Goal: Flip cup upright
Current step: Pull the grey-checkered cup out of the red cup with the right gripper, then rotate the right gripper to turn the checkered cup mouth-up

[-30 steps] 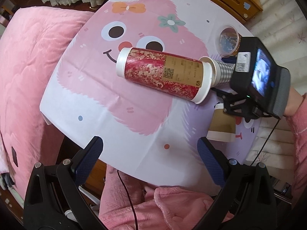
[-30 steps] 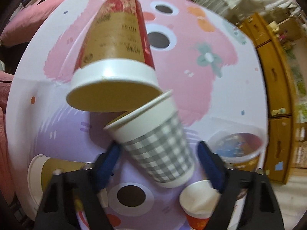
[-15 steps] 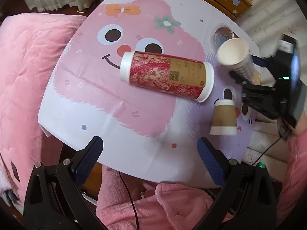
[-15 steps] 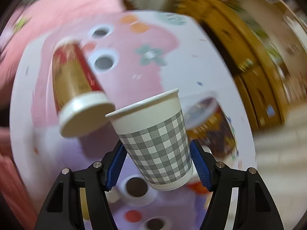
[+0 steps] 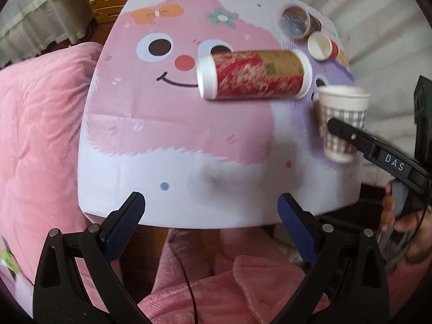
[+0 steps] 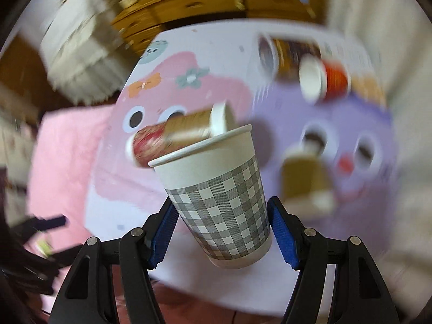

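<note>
My right gripper (image 6: 222, 224) is shut on a grey-checked paper cup (image 6: 218, 202) and holds it mouth up, slightly tilted, above the near right part of the table. The same cup (image 5: 343, 121) shows in the left wrist view at the right, clamped by the right gripper's black finger (image 5: 351, 135). My left gripper (image 5: 210, 216) is open and empty, low over the table's near edge. The round table (image 5: 175, 148) has a pink and purple cartoon cloth.
A tall red and gold canister (image 5: 253, 78) lies on its side mid-table. A brown cup (image 6: 305, 178) stands upside down at the right. A red cup (image 5: 321, 46) and a printed tub (image 5: 295, 21) lie at the far right. A pink blanket (image 5: 40, 135) lies to the left.
My right gripper closed on the checked cup beside the canister, lifted it and turned it from lying on its side to mouth up. It has moved it toward the table's near right. The left gripper stayed open.
</note>
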`<state>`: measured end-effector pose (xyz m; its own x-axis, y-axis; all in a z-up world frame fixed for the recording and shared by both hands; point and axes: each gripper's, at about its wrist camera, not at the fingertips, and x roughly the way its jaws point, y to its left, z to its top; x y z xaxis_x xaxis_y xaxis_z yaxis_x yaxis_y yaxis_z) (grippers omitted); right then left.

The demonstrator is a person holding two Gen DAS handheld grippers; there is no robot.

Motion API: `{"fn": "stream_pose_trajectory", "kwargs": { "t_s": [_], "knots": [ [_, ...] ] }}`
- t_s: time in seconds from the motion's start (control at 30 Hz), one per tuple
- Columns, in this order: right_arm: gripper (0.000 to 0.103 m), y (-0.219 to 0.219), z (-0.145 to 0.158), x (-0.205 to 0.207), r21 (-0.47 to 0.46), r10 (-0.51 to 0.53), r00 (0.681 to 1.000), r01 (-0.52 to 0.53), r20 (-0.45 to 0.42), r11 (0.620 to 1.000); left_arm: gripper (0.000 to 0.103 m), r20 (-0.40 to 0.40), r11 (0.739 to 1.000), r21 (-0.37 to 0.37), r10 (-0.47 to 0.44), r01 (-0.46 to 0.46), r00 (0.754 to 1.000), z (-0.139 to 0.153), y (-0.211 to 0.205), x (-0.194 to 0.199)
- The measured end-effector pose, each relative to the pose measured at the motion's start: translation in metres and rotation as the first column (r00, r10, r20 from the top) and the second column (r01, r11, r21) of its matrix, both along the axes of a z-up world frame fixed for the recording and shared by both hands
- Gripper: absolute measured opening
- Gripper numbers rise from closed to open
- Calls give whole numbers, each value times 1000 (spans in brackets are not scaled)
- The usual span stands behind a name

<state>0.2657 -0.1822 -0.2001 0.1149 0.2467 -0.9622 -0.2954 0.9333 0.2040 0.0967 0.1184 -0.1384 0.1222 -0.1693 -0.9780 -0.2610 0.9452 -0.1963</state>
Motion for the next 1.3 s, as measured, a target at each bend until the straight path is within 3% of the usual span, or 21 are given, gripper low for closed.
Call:
{"fn": "stream_pose_trajectory", "kwargs": {
  "t_s": [0.07,0.2,0.27,0.43,0.7,0.83,0.93,1.17,1.3],
  "knots": [
    [68,-8,-13,-23,31,-129,986,133,-107,991,98,-8,1000,9,-22,23,1000,-6,5,-5],
    [68,-11,-56,-68,108,-298,912,339,-283,935,98,-16,999,11,-35,36,999,-18,13,-8],
    [68,-7,-72,-90,108,-343,881,395,-327,912,98,-21,999,13,-39,39,999,-24,15,-6],
    [69,10,-100,-132,82,-383,850,438,-361,895,98,-38,999,6,-51,51,998,-41,13,-3],
    [71,34,-125,-169,60,-380,844,432,-379,900,98,-94,994,-92,-59,50,994,-76,-2,7],
    [84,40,-128,-182,63,-362,850,414,-382,908,98,-113,991,-126,-48,33,992,-91,-10,12],
    [84,40,-129,-188,73,-363,850,419,-381,905,98,-119,992,-128,-37,22,992,-99,-18,16],
    [89,27,-111,-199,181,-358,839,460,-409,870,98,-61,986,-166,-23,13,998,-93,-45,26],
    [89,24,-98,-207,186,-363,854,452,-372,872,98,-33,988,-156,-16,11,999,-96,-68,36]
  ]
}}
